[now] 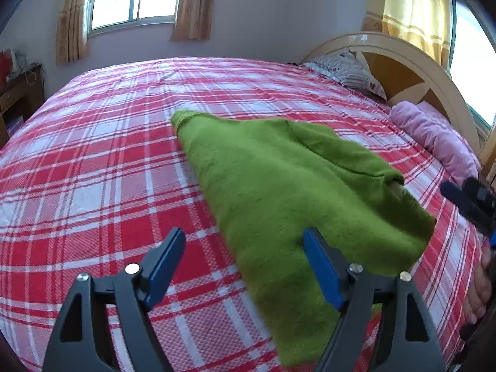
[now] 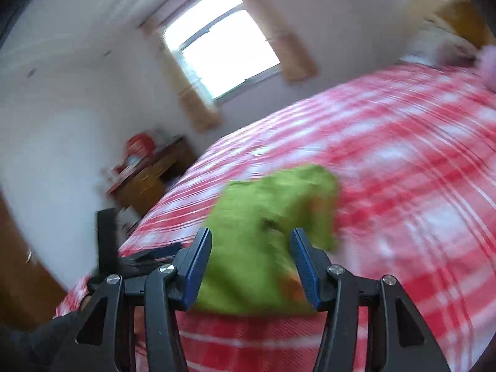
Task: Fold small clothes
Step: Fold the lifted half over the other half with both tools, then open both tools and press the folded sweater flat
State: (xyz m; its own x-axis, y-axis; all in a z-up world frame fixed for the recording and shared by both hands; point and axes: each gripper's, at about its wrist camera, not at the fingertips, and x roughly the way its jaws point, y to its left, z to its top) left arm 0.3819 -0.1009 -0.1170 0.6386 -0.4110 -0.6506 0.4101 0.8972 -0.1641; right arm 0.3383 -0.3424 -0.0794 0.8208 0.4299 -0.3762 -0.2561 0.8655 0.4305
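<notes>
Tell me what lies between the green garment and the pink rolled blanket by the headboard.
Nothing but bare red plaid bedsheet separates the green garment from the pink rolled blanket; the left wrist view shows this clearly.

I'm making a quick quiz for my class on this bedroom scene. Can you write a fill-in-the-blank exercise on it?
1. The garment lying on the bed is ____ in colour.
2. The bed cover has a red and white ____ pattern.
3. The left tongs stand ____, gripping nothing.
4. The rolled blanket by the headboard is ____.

Missing words: green; plaid; open; pink
</notes>
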